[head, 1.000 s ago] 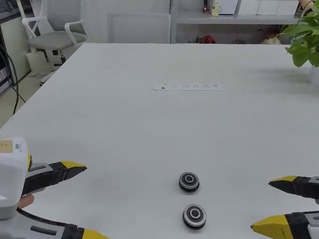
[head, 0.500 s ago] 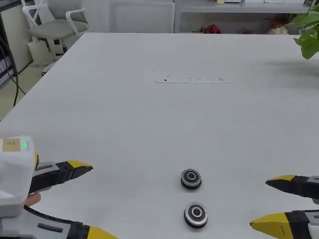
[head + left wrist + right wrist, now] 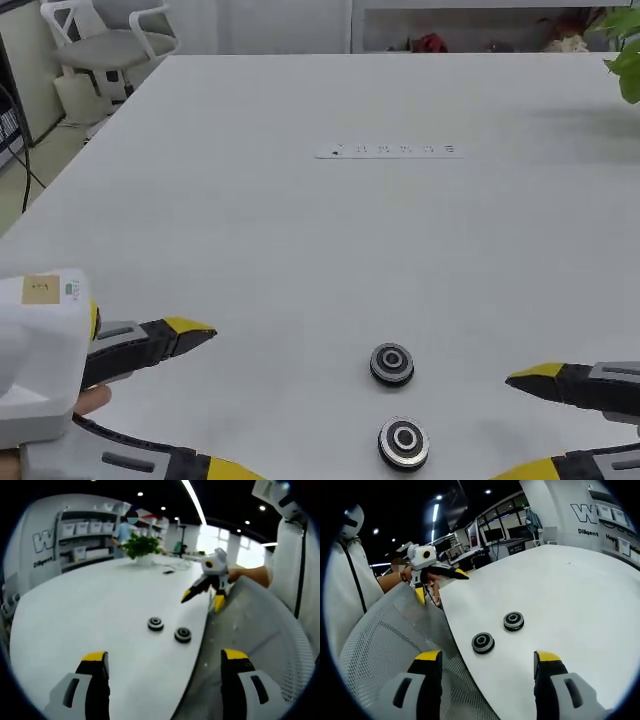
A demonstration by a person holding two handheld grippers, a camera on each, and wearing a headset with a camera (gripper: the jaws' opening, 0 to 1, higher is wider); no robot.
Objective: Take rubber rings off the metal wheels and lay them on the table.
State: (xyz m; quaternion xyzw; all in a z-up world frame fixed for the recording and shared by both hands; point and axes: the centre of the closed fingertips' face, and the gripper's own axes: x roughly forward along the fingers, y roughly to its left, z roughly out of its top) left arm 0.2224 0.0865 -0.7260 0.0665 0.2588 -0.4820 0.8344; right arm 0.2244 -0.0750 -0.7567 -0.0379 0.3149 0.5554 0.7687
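Two small metal wheels with black rubber rings lie flat on the white table [image 3: 300, 230] near its front edge: the far wheel [image 3: 392, 364] [image 3: 155, 624] [image 3: 513, 621] and the near wheel [image 3: 404, 443] [image 3: 183, 635] [image 3: 483, 643]. My left gripper [image 3: 215, 400] [image 3: 165, 656] is open with nothing between its jaws, well left of the wheels. On the wheels' right, my right gripper [image 3: 520, 425] [image 3: 488, 656] is open and holds nothing. Each gripper faces the wheels from its side. The right gripper [image 3: 207, 582] appears across the table in the left gripper view, and the left gripper [image 3: 432, 575] in the right gripper view.
A flush socket strip [image 3: 390, 150] sits in the table's middle. A white office chair [image 3: 100, 50] stands beyond the far left corner, and a green plant [image 3: 630, 60] at the far right. A grey mesh chair back [image 3: 250, 630] lies along the table's near edge.
Both grippers have edged inward toward the wheels and stayed open. The head camera has tilted down a little. The wheels have not moved.
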